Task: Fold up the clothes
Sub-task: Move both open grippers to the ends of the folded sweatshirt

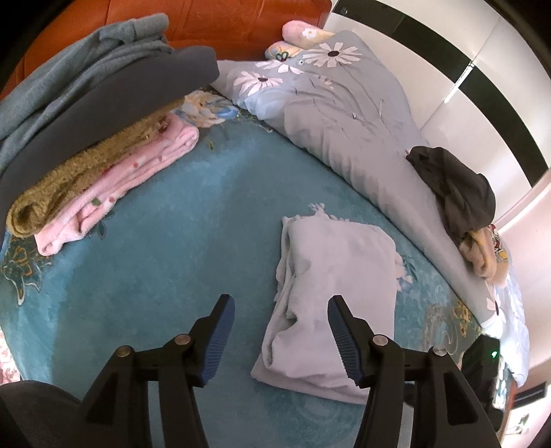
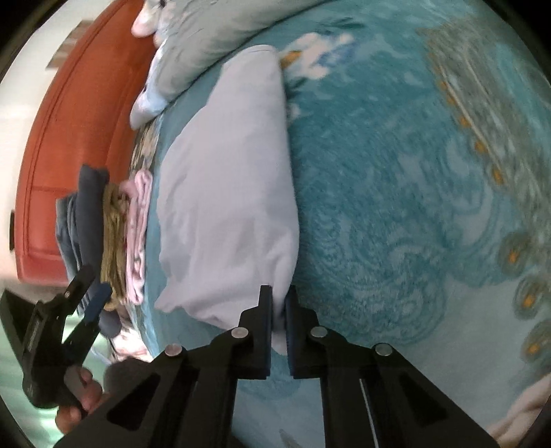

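The right gripper (image 2: 279, 327) pinches a corner of the pale lilac folded cloth (image 2: 227, 193), probably to lift it for stacking. The left gripper (image 1: 280, 336) hangs open above, holding nothing.

The left wrist camera looks steeply down along its fingers (image 1: 220, 331) from above the bed (image 1: 155, 241), facing the orange headboard (image 1: 220, 20) at the top of the frame. The right wrist camera sits much nearer the bedding, rolled sideways (headboard (image 2: 79, 138) at the left edge). Both views share the folded pale garment (image 1: 337, 275) (image 2: 227, 193) and the clothes stack (image 1: 103, 138) (image 2: 113, 234); the right view's lower left also catches the left gripper (image 2: 93, 293).
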### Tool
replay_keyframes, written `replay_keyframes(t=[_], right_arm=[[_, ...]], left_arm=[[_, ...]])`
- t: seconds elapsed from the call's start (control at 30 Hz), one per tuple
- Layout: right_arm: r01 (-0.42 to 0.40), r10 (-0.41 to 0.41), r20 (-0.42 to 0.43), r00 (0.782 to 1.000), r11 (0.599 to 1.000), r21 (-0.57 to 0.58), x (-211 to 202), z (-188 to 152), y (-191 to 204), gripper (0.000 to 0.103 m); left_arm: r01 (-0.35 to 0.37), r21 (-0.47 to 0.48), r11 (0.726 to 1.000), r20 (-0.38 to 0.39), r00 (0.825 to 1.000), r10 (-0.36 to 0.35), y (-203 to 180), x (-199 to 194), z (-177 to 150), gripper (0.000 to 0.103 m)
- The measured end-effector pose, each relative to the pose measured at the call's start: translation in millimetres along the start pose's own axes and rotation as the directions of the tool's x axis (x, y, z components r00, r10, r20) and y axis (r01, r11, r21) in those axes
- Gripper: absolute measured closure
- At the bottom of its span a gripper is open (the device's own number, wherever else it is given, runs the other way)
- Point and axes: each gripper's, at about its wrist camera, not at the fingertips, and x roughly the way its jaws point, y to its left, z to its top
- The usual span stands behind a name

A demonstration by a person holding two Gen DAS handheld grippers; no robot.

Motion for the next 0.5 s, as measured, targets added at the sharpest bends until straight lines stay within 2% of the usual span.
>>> replay_keyframes(t=[0.17,0.27,0.33,0.4,0.43,0.5], right_arm=[[-0.009,0.007,-0.031,0.999,0.997,-0.074,-19,15,6,0.098],[0.017,-0.027,-0.060,0.998,0.988,-0.155,-40,31,12,0.098],[0.066,-0.086,-0.074,0.994,0.968,-0.243,-59,48,13,0.098],[0.130,-0.167,-0.081,0.983,0.931,-0.341,-76,71,8,0.098],[0.165,-0.212,-0.080,0.974,0.907,-0.388,-83,84,3,0.098],[0.195,-0.254,-0.090,0.963,0.887,-0.419,-89,106,-13,0.098]], left_arm=[[0.000,-0.035,0.999,-0.054,0.999,-0.002,8,12,0,0.042],[0.002,-0.053,0.999,-0.090,0.996,-0.006,12,22,1,0.042],[0.009,-0.066,0.998,-0.115,0.993,-0.017,11,31,1,0.042],[0.018,-0.077,0.997,-0.144,0.989,-0.030,8,43,2,0.042],[0.031,-0.083,0.996,-0.164,0.985,-0.044,4,51,3,0.042],[0.082,-0.099,0.992,-0.200,0.975,-0.100,-6,65,5,0.042]])
